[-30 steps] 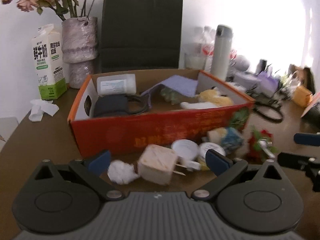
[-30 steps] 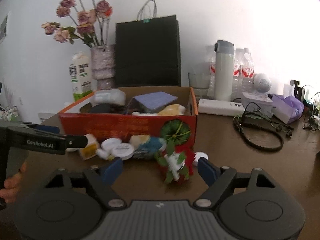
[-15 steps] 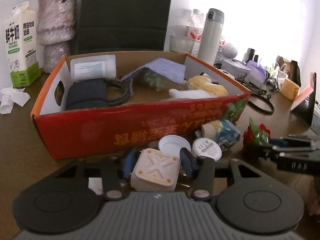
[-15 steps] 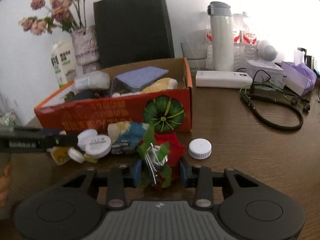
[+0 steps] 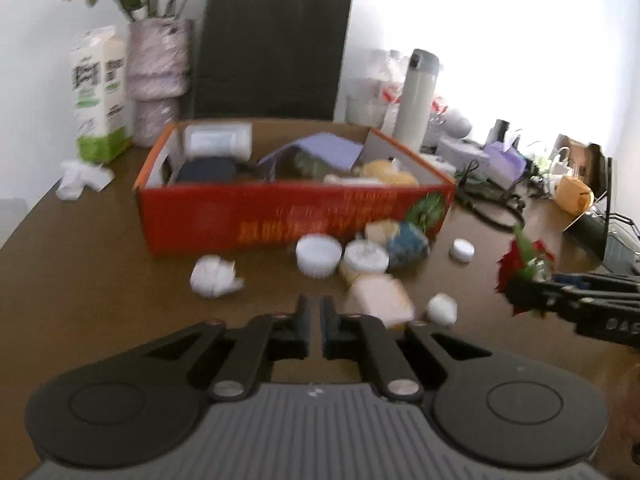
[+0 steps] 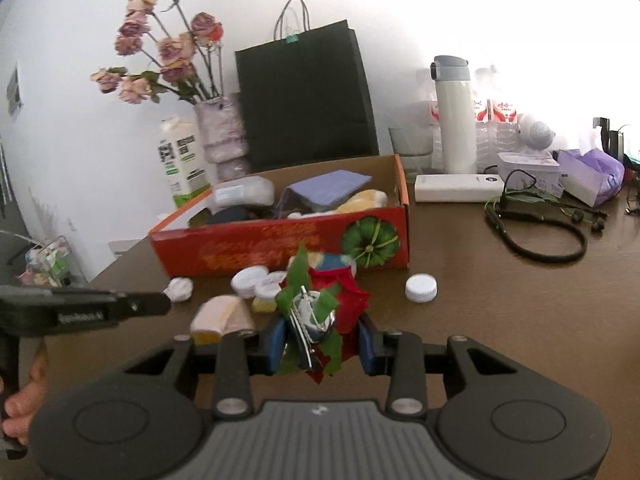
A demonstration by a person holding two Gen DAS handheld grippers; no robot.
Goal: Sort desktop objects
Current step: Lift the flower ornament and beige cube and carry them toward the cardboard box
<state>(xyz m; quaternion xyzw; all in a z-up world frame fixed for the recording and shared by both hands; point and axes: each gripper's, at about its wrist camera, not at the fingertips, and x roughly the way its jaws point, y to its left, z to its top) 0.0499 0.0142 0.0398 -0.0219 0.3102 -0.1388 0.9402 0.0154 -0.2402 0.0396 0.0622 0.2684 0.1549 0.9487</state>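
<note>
Brown wood-grain table (image 6: pixel 500 320) is seen against a plain white wall, with bright glare washing out the right side. At the far left, a milk carton (image 6: pixel 182 160) and a textured vase of dried roses (image 6: pixel 220 132) are set beside a matte black paper bag (image 6: pixel 304 92). A red cardboard box (image 6: pixel 280 248), printed with a green pumpkin, is filled with soft items. In front of it, a crumpled white tissue (image 5: pixel 216 276), round white lids (image 5: pixel 318 254) and a beige block (image 5: pixel 380 300) are scattered on the table. The left gripper (image 5: pixel 316 320) is seen nearly closed with nothing between its fingers, the beige block lying just to its right. The right gripper (image 6: pixel 320 340) is clamped on a red and green ornament (image 6: pixel 320 312) with a shiny metal centre, held above the table. A white bottle cap (image 6: pixel 421 288) lies to its right, near the box corner. Further right, a smooth cream flask (image 6: pixel 454 116), a white power bank (image 6: pixel 458 188) and a looped black cable (image 6: pixel 540 240) are found.
</note>
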